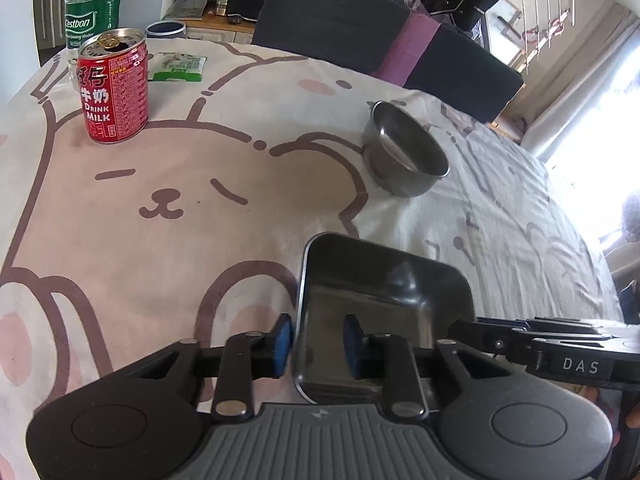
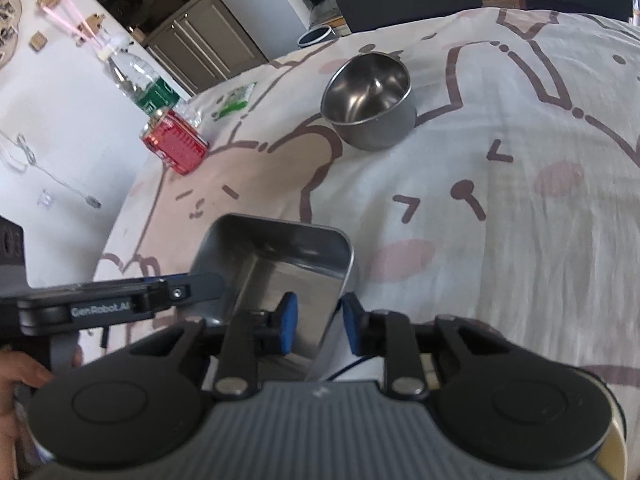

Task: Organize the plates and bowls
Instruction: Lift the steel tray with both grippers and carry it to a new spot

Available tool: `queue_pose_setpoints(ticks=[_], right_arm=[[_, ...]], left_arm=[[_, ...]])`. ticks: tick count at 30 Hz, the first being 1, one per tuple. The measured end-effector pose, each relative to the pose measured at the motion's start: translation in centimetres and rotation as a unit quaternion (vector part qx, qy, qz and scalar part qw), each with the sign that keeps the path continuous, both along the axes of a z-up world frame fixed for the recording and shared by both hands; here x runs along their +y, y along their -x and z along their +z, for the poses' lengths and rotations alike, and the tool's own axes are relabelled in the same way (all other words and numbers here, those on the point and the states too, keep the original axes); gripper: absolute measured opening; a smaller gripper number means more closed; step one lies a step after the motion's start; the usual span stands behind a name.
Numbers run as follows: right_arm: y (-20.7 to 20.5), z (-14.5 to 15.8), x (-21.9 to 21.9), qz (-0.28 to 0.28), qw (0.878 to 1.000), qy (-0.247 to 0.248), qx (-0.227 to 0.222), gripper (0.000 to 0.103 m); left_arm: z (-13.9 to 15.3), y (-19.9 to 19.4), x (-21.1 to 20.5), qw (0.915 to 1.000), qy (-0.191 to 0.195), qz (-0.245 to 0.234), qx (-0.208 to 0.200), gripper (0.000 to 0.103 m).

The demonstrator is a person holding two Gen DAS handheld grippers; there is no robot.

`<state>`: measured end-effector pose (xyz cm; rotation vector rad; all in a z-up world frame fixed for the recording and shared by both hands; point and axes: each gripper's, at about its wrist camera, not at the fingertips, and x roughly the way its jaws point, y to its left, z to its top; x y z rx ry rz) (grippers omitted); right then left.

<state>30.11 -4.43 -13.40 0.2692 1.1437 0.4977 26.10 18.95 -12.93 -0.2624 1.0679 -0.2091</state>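
A rectangular steel tray [image 1: 384, 280] [image 2: 272, 248] lies on the bear-print tablecloth [image 1: 180, 240] close in front of both grippers. My left gripper [image 1: 317, 340] straddles the tray's left wall, one blue pad outside and one inside, with a gap between the inner pad and the wall. My right gripper [image 2: 320, 320] straddles the tray's right wall the same way, and its pads do not press on it either. A round steel bowl [image 1: 404, 156] [image 2: 368, 104] stands upright and empty farther back on the cloth. Each view shows the other gripper's arm at the tray's side.
A red milk can [image 1: 114, 88] [image 2: 176, 144] and a water bottle [image 1: 94, 4] [image 2: 144, 84] stand at the far left, with a green packet [image 1: 178, 66] [image 2: 234, 100] beside them. A dark chair [image 1: 340, 20] stands behind the table. A hand [image 2: 24, 376] shows at the lower left.
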Motion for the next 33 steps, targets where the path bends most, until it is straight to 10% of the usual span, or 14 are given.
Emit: queue_pose_setpoints(ticks=[10,33], right_arm=[[-0.6,-0.2,-0.2,-0.010,0.999,0.029,-0.010,0.010],[3.3,7.7,-11.7,-0.049,0.995,-0.003,-0.091,0.008]], left_arm=[[0.7,0.7,-0.1,0.9999,-0.002,-0.013,-0.008,0.010],[7.6,3.7,-10.2,0.9936,0.050,-0.052,-0.087,0.007]])
